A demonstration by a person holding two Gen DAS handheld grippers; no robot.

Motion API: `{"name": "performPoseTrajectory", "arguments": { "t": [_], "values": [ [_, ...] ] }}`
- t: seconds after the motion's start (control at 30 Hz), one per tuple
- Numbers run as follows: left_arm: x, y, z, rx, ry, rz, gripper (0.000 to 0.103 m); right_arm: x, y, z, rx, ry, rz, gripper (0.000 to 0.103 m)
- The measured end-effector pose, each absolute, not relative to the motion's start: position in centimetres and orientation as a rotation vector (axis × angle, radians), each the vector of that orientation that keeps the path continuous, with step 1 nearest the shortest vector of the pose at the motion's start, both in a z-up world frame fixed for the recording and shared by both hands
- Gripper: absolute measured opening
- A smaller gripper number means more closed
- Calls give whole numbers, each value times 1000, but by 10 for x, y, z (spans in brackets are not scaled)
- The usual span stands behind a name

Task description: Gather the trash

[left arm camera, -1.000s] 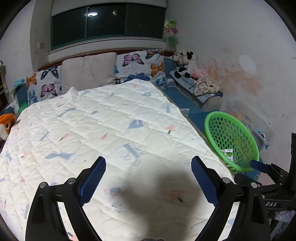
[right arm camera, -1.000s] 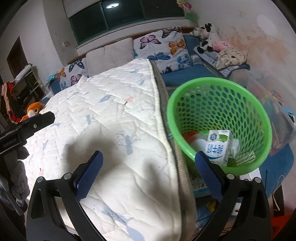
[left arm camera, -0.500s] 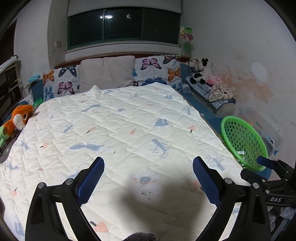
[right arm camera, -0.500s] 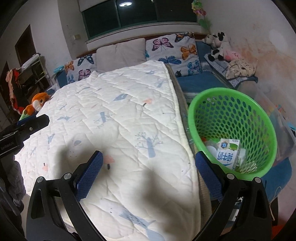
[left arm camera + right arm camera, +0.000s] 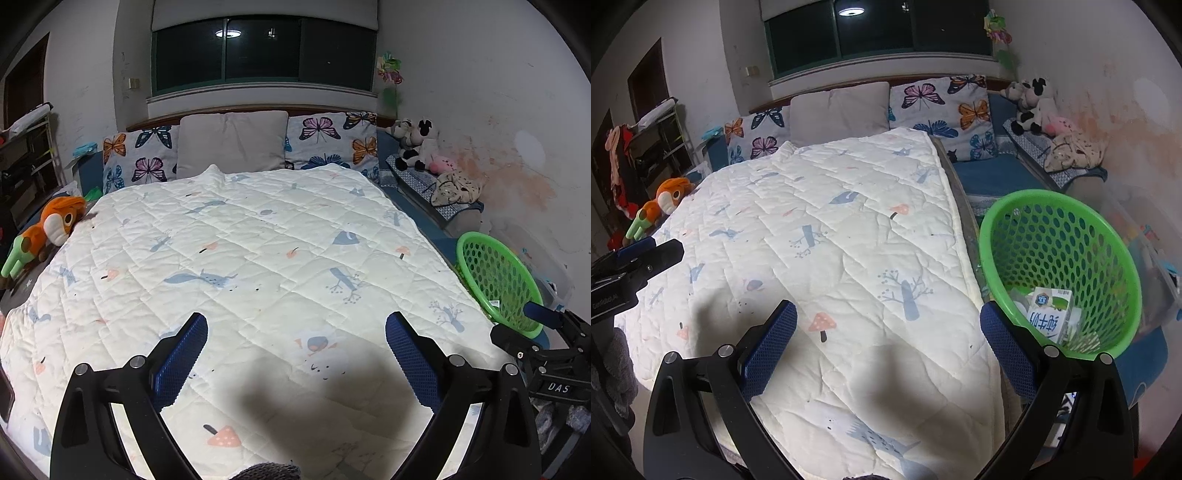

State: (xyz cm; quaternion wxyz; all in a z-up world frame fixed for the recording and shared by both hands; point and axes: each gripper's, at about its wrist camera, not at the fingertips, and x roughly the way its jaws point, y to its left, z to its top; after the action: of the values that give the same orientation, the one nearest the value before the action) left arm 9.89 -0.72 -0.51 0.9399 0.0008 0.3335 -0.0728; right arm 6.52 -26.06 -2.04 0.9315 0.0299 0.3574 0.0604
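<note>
A green mesh basket stands on the floor right of the bed; it also shows in the left wrist view. Inside lies a white and blue milk carton with other scraps. My left gripper is open and empty above the foot of the white quilt. My right gripper is open and empty over the quilt's right edge, its right finger beside the basket. The right gripper appears in the left wrist view, the left gripper in the right wrist view.
Butterfly pillows and a grey pillow lie at the headboard. An orange plush toy sits at the bed's left edge. Plush toys and cloth lie on a bench along the right wall. A shelf stands left.
Both grippers have pulled back and risen from the bed and basket, so more of the bed shows. Both stay open and empty.
</note>
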Motion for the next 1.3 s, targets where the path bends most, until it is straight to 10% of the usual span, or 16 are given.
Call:
{"name": "performPoseTrajectory", "arguments": {
  "t": [1.3],
  "values": [
    [81, 16, -6, -5, 653, -66, 94, 65, -243, -12, 26, 692, 131, 99]
  ]
}}
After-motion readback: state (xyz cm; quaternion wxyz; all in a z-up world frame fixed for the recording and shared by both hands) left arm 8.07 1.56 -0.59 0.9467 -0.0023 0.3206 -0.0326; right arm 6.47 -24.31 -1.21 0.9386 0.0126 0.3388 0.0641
